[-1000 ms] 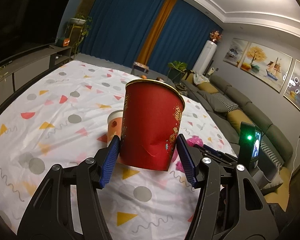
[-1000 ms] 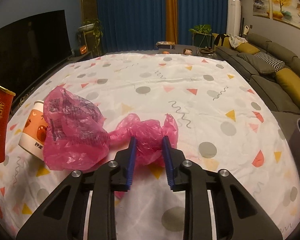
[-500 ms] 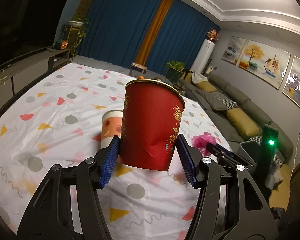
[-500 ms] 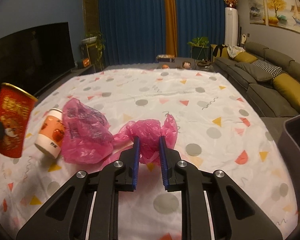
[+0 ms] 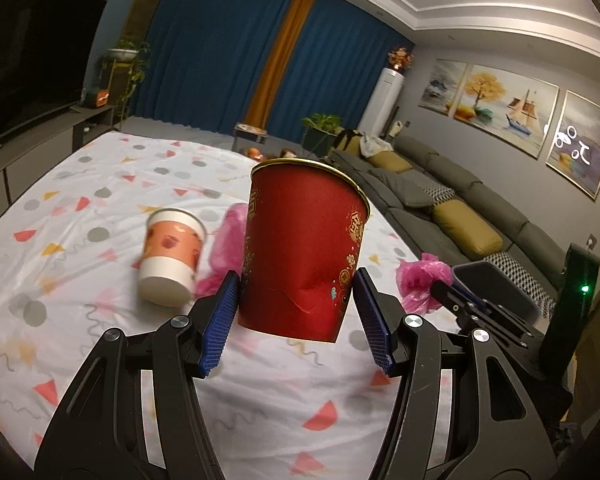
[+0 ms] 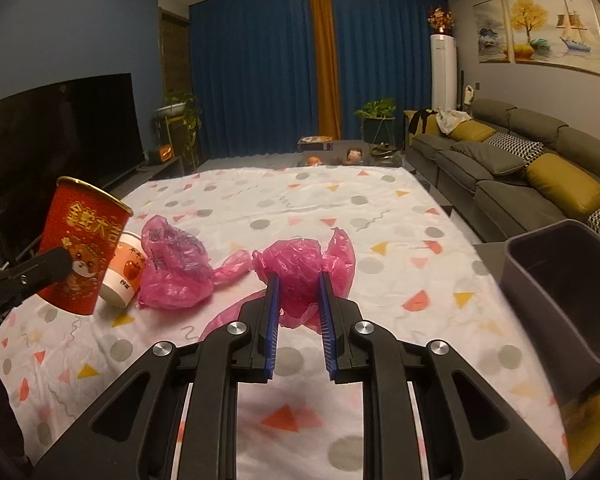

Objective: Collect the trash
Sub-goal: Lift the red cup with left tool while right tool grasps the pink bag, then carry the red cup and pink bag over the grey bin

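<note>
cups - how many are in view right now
2: the red cup is held off the cloth in the left tool; the orange and white cup lies tipped on the cloth beside it. More may be hidden.

A dented red paper cup (image 5: 304, 256) with gold print hangs upright above the patterned sheet. A white-and-orange cup (image 5: 172, 256) lies tipped beside a crumpled pink plastic bag (image 6: 300, 268), one end lifted.

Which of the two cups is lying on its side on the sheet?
The small white paper cup with the orange fruit band: it lies tipped over on the patterned sheet. The tall red paper cup is upright, held in the left tool.
</note>
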Demonstrator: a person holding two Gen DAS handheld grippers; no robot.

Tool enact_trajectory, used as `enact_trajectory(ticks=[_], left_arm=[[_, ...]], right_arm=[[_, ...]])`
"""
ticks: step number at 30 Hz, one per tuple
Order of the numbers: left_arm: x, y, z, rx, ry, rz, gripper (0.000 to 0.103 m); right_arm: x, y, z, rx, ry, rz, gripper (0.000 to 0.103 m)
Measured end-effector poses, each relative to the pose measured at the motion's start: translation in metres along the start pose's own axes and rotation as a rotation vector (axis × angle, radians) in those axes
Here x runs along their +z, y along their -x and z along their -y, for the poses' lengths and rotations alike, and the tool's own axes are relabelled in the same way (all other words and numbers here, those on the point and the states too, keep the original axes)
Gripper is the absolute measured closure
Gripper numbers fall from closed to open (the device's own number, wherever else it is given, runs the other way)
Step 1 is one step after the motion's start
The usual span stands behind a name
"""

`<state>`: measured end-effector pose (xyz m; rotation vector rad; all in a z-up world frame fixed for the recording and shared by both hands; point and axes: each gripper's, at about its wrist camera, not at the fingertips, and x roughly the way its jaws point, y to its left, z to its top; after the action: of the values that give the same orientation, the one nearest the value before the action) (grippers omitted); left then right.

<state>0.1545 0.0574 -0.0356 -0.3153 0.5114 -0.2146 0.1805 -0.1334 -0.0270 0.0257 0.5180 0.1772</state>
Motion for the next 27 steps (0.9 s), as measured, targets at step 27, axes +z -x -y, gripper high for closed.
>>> enact_trajectory(ticks=[27], left_arm=[[-0.007, -0.039, 0.100, -0.142, -0.143, -0.052, 0.046]], right_arm=[[-0.007, 0.057, 0.081, -0.106, -0.092, 0.087, 0.083]])
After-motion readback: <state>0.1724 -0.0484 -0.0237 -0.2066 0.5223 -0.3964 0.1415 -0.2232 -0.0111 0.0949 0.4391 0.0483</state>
